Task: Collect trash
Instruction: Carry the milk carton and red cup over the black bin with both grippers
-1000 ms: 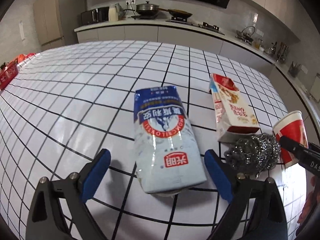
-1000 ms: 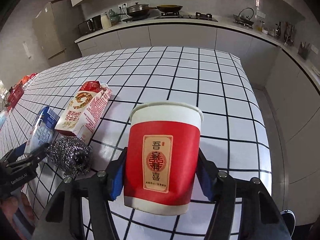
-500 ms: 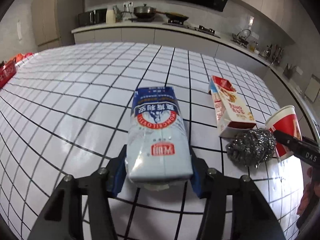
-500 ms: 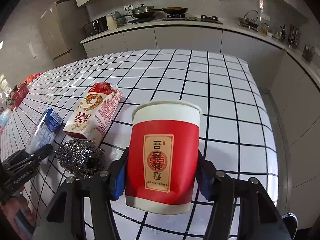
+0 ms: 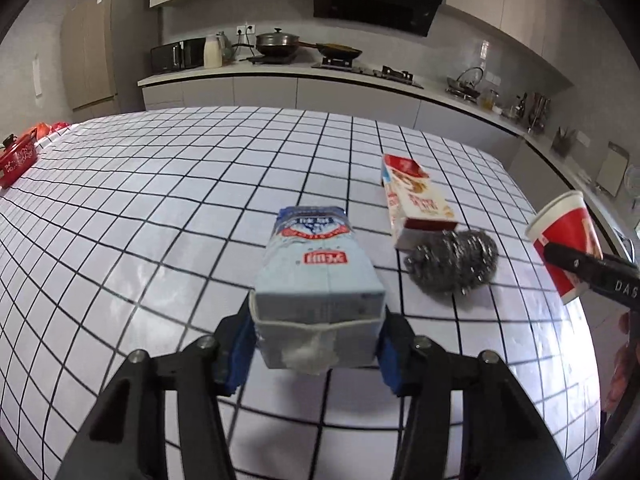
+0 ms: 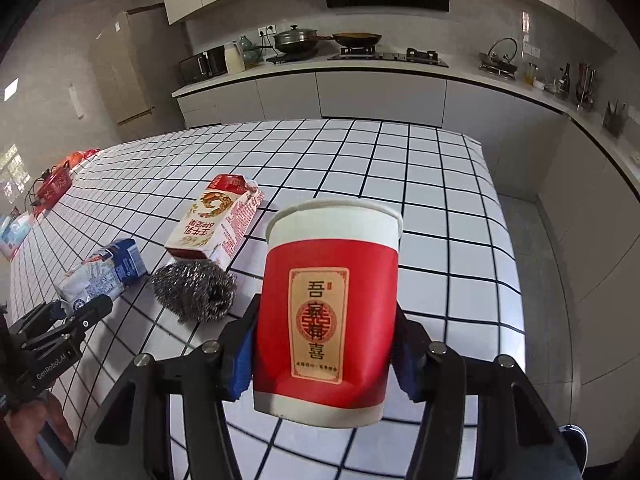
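Carton and cup in downward-tilted grippers

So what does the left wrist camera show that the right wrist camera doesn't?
Only the left wrist view shows the bottom end of the blue milk carton with the left tongs clamped on its sides. Only the right wrist view shows the printed label on the red paper cup, squeezed in the right tongs, and the floor past the table's right edge. Both show carton, cup, the red and white carton lying flat, the steel wool scrubber against it, and the checked tablecloth.
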The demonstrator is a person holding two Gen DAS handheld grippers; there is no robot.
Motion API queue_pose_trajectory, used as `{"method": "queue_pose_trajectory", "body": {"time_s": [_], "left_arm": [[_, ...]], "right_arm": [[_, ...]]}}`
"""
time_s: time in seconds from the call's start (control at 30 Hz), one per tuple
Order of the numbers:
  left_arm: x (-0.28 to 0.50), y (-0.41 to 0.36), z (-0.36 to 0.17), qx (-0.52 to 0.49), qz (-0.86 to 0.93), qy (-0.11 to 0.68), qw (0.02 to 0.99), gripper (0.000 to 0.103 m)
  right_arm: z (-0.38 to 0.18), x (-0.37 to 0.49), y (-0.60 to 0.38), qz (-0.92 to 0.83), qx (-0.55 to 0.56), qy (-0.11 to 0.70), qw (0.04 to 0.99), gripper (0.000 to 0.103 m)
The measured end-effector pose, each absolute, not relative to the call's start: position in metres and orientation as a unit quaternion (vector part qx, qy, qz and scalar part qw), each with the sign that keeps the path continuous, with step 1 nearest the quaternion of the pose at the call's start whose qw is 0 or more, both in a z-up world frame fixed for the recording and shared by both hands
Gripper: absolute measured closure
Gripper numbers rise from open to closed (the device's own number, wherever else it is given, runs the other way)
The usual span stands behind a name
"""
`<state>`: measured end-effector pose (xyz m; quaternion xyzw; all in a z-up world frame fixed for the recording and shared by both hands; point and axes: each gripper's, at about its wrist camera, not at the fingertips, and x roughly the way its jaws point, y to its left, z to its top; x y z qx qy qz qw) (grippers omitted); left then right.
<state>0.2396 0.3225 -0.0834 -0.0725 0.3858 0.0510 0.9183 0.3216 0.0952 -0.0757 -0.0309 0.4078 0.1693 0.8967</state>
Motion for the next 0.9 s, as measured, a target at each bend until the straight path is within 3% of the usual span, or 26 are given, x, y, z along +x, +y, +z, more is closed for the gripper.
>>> {"method": "queue_pose_trajectory", "body": {"time_s": [0.13, 0.2, 0.27, 0.37, 0.9], "left_arm": [[0.246, 0.32, -0.096, -0.076, 0.048, 0.41, 0.908, 0.048], [0.253, 0.322, -0.097, -0.081, 0.057, 0.416, 0.904, 0.038], [0.261, 0.323, -0.098, -0.083, 0.056, 0.419, 0.902, 0.037], [0.27, 0.322, -0.099, -0.089, 0.044, 0.425, 0.9, 0.049], [0.216, 0.246, -0.057, -0.061, -0.004, 0.386, 0.921, 0.05]], "right_arm": [[-0.076, 0.314, 0.089, 0.173, -0.029, 0.409, 0.895, 0.045], [-0.078, 0.312, 0.086, 0.174, -0.029, 0.411, 0.895, 0.045], [-0.082, 0.312, 0.083, 0.172, -0.027, 0.414, 0.894, 0.045], [-0.087, 0.315, 0.08, 0.169, -0.023, 0.423, 0.89, 0.045], [-0.056, 0.267, 0.033, 0.156, -0.022, 0.405, 0.9, 0.045]]}}
